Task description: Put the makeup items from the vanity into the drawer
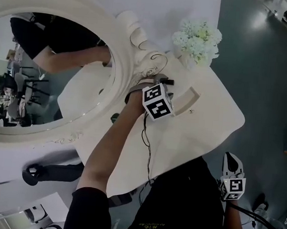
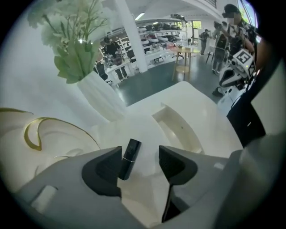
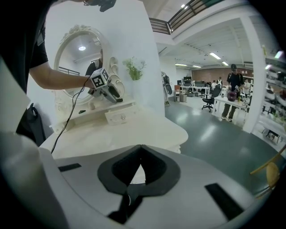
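One dark tube (image 2: 132,148) lies between left gripper's (image 2: 140,153) parted jaws: grasp step. Next: clamp, lift toward drawer (image 2: 178,129). Right gripper (image 3: 136,166) closed, empty.

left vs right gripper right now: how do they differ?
Left gripper jaws stand apart; right gripper jaws meet at the tips. A black lipstick tube lies between the left's jaws; the right's hold nothing. Left is over the vanity top; right is beyond its edge. Same build otherwise.

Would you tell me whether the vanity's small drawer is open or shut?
Open: the drawer is pulled out, its curved interior showing in the left gripper view.
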A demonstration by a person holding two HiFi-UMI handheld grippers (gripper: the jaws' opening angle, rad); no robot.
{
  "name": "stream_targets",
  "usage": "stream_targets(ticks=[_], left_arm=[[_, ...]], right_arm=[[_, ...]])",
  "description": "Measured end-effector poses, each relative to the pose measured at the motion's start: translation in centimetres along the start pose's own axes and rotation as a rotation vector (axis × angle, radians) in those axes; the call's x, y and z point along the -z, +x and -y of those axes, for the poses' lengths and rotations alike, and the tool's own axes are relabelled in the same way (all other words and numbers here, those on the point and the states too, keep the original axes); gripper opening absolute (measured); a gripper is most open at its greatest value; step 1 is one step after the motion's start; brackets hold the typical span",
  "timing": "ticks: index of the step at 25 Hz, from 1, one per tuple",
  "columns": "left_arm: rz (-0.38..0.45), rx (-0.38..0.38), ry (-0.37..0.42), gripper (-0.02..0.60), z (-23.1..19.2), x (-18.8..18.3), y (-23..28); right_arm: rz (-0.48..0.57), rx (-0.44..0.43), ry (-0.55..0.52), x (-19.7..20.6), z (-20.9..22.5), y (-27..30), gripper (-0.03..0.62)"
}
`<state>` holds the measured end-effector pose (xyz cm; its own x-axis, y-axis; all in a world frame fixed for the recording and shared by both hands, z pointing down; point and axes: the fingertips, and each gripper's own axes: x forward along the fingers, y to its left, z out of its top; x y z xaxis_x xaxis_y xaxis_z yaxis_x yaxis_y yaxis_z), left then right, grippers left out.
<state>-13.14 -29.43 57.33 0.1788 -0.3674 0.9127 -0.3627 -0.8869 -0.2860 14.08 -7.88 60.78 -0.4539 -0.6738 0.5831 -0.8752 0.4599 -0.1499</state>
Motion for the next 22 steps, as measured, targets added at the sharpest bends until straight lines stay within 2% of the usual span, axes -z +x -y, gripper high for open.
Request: stream_targets(ticks=[2, 5, 7, 9, 13, 16, 22], left_arm=[[-0.005, -0.005, -0.028, 0.27, -0.3, -0.1, 0.0], [-0.046, -0.055, -0.033, 0.268, -0.7, 0.2, 0.5], [-0.072, -0.072, -0.064, 0.268, -0.9, 0.2, 0.9], [-0.121, -0.032, -0.088, 0.25, -0.7, 0.1, 1.3], [-0.199, 0.112, -0.113, 0.192, 0.1, 0.2, 1.9], [-0.182, 0.168, -0.147, 0.147, 0.5, 0.3, 1.8], [-0.084, 0.128, -0.166, 0.115, 1.1, 0.4, 1.2]], right_arm=[[0.0, -0.003, 0.021, 0.6, 0.0, 0.0, 0.003], [-0.001, -0.01, 0.029, 0.8, -0.1, 0.1, 0.003], [-0.002, -0.016, 0.025, 0.9, -0.3, 0.2, 0.003], [-0.003, -0.023, 0.018, 0.8, -0.5, 0.3, 0.003], [-0.007, -0.04, 0.021, 1.6, -1.1, 0.5, 0.003], [-0.014, -0.041, 0.023, 1.5, -1.1, 0.5, 0.003], [-0.002, -0.026, 0.043, 1.3, -0.3, 0.5, 0.003]])
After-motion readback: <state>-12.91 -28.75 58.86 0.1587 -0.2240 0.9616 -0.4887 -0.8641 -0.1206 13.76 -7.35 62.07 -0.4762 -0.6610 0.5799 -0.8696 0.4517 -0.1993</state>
